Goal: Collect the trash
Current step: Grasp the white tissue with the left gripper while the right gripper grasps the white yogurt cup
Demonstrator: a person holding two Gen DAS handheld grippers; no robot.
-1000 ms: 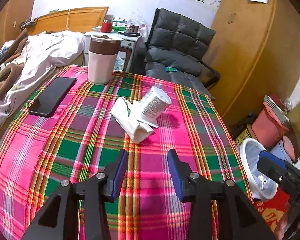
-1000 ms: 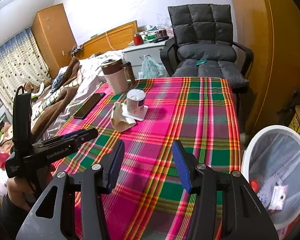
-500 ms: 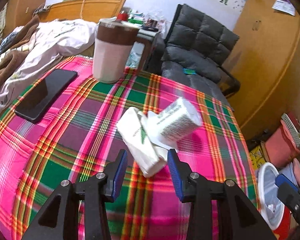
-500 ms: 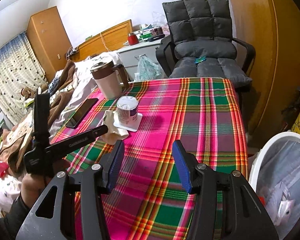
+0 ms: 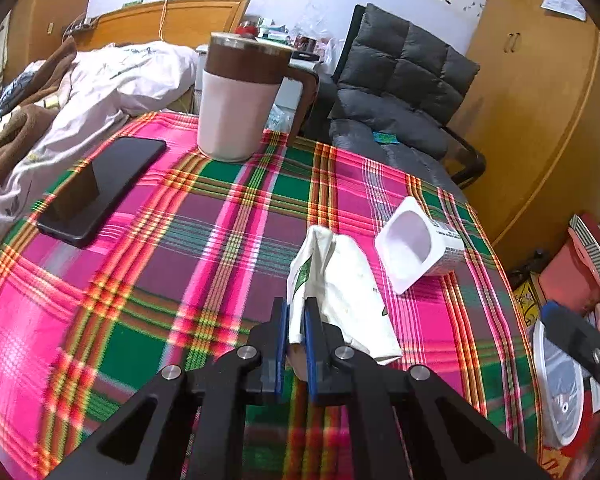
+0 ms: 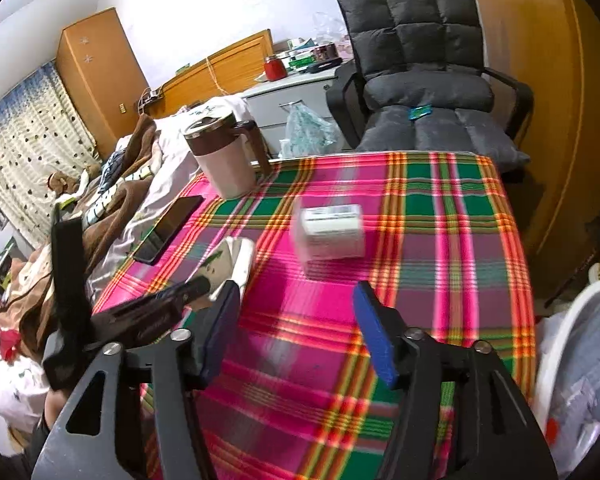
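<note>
Tablecloth (image 5: pixel 204 240): woven cloth, pink and green plaid, matt. Wrapper (image 5: pixel 340 280): crumpled white paper, creased, dull. Cup (image 5: pixel 420 248) on its side: thin white plastic, smooth, slight sheen inside, printed label on the wall. Phone (image 5: pixel 100 184) near the cloth's left edge: black glass face, glossy, mirror-like. Jug (image 5: pixel 236 104) at the far edge: smooth pale body, brown band, shiny metal rim. Chair (image 6: pixel 424 60): quilted grey fabric, matt. Headboard (image 5: pixel 160 20): varnished wood. Bin (image 6: pixel 556 344): white plastic, clear film liner.
</note>
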